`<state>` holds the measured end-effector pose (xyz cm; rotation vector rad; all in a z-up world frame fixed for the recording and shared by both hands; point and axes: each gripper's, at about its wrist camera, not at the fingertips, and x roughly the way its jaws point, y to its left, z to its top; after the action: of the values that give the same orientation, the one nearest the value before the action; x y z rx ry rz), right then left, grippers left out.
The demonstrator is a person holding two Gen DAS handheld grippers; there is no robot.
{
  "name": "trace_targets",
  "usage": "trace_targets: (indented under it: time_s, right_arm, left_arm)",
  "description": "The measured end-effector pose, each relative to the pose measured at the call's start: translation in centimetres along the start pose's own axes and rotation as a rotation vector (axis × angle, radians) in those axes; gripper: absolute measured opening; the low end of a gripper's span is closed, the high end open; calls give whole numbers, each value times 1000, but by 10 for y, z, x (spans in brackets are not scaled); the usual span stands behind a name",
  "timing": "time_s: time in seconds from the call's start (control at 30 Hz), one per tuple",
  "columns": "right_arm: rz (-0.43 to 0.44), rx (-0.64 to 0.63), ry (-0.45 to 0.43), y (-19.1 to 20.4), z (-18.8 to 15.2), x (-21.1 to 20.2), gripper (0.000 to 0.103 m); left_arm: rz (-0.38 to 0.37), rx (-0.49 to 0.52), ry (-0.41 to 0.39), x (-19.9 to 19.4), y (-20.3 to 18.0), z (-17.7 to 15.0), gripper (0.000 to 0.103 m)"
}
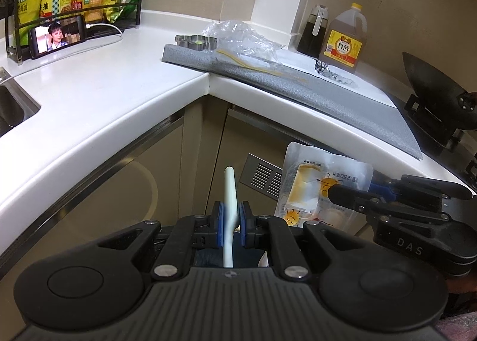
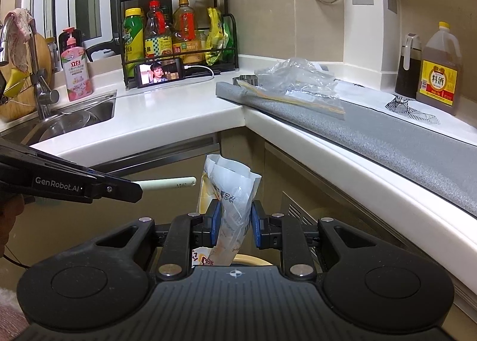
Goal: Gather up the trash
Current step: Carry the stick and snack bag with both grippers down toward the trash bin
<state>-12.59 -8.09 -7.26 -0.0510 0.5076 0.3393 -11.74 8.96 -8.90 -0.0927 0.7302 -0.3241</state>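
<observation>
My left gripper (image 1: 231,221) is shut on a thin cream-white stick-like handle (image 1: 229,192) that rises between its blue pads. That handle (image 2: 168,184) shows in the right wrist view too, sticking out of the left gripper (image 2: 131,190). My right gripper (image 2: 235,218) is shut on a crumpled white and yellow food pouch (image 2: 229,192). In the left wrist view the same pouch (image 1: 316,180) hangs in front of the cabinet, held by the right gripper (image 1: 337,195). A crumpled clear plastic bag (image 2: 295,77) lies on the grey mat, also visible as the clear bag (image 1: 238,38).
A white L-shaped counter (image 2: 184,114) wraps around the corner, with a grey mat (image 2: 387,132), a cooking wine jug (image 2: 439,72), a dark pitcher (image 2: 407,69), a bottle rack (image 2: 176,34), a phone (image 2: 158,74) and a sink (image 2: 74,120). Beige cabinet doors (image 1: 119,192) stand below.
</observation>
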Motion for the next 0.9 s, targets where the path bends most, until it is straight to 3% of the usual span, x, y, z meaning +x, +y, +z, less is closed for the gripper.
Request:
trace_targets:
  time_s: [0.37, 0.7, 0.9]
  right_arm:
    - [-33, 18, 37, -10, -13, 16, 24]
    - [-70, 11, 139, -16, -41, 60, 23]
    - [-70, 3, 154, -15, -44, 74, 23]
  left_arm:
    - [8, -8, 40, 24, 5, -7, 11]
    - [19, -6, 92, 51, 10, -16, 11]
    - [21, 11, 129, 68, 7, -23, 11]
